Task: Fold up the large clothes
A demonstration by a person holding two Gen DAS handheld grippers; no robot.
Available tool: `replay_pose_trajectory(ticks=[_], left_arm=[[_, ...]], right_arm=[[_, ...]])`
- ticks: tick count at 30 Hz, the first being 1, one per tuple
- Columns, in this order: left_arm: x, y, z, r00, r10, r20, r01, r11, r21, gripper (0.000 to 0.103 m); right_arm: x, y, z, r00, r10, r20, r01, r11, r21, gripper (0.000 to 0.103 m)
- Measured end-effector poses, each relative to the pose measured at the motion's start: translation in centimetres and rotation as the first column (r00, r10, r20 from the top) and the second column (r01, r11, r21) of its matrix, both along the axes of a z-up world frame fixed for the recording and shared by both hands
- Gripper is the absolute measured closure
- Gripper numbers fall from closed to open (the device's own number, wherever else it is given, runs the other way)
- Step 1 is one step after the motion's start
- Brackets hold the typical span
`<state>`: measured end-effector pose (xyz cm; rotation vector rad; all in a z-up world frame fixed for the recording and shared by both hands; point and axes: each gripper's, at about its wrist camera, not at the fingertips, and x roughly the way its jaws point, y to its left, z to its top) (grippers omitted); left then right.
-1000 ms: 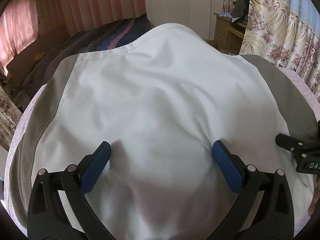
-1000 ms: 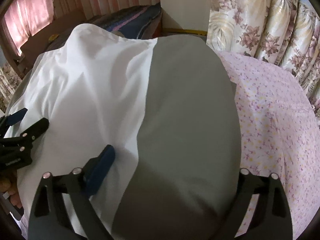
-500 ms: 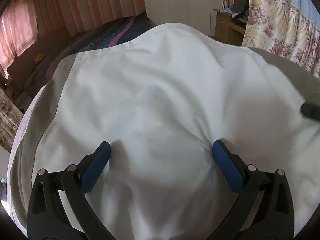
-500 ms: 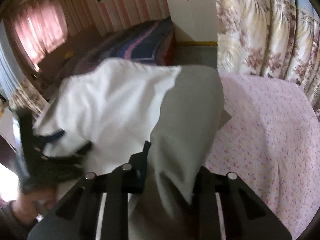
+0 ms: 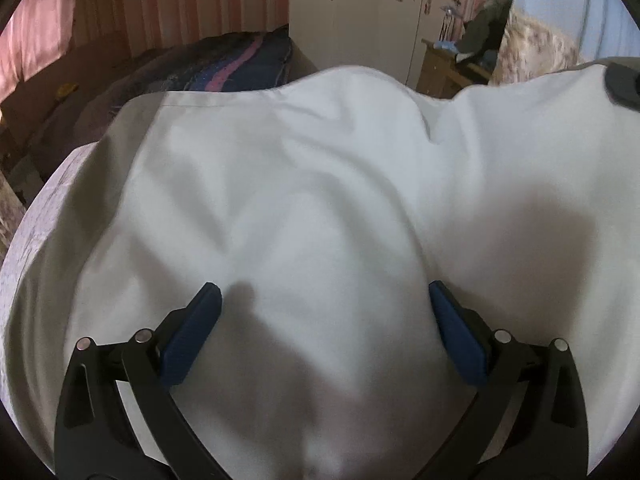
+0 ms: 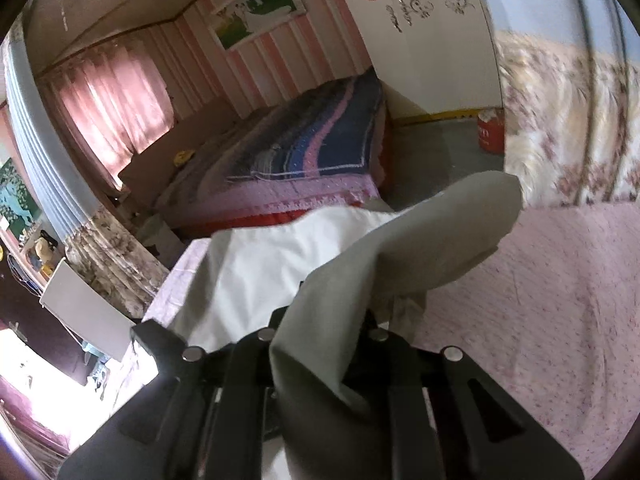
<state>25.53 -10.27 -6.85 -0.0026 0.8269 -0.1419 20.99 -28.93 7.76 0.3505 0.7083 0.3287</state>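
Note:
A large white garment with grey side panels (image 5: pixel 320 184) lies spread over a pink flowered bedspread (image 6: pixel 560 300). My left gripper (image 5: pixel 320 316) is open, its blue pads (image 5: pixel 196 328) resting wide apart on the white cloth. My right gripper (image 6: pixel 324 332) is shut on the garment's grey side panel (image 6: pixel 400 260) and holds it lifted above the bed, so the grey cloth drapes over its fingers and hides the tips. The right gripper shows at the top right edge of the left wrist view (image 5: pixel 622 84).
A second bed with a dark blue and pink striped blanket (image 6: pixel 316 140) stands beyond. A white wardrobe (image 5: pixel 360 16), a wooden bedside cabinet (image 5: pixel 452 64), flowered curtains (image 6: pixel 568 120) and a red bucket (image 6: pixel 490 132) are at the back.
My right gripper closed on the grey side panel and lifted it up and leftward over the white cloth. The left gripper stayed open on the garment.

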Motion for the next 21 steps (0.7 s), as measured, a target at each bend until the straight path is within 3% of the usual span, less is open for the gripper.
replay_pose_trajectory(ticks=[7, 10, 13, 16, 21], left_arm=[[-2.7, 9.0, 5.0, 0.992, 0.067, 0.111, -0.064, 0.997, -0.037, 0.003], [-4.1, 13.8, 6.3, 0.977, 0.156, 0.146, -0.149, 0.987, -0.057, 0.003], [-4.8, 18.3, 6.5, 0.976, 0.184, 0.115, -0.17, 0.978, -0.124, 0.003], [-6.2, 22.4, 6.1, 0.962, 0.245, 0.119, -0.23, 0.965, -0.125, 0.003], [-8.1, 28.1, 4.0, 0.944, 0.324, 0.056, -0.312, 0.936, -0.161, 0.003]], right_arm=[[1.2, 8.9, 2.7, 0.997, 0.074, 0.035, -0.072, 0.997, -0.036, 0.09], [2.1, 13.8, 2.3, 0.993, 0.118, 0.02, -0.117, 0.992, -0.054, 0.09], [2.9, 17.2, 1.1, 0.991, 0.136, -0.001, -0.135, 0.989, -0.064, 0.09], [4.1, 20.1, -0.5, 0.984, 0.173, -0.035, -0.175, 0.983, -0.054, 0.094], [5.8, 25.3, -5.7, 0.97, 0.191, -0.151, -0.214, 0.965, -0.153, 0.094]])
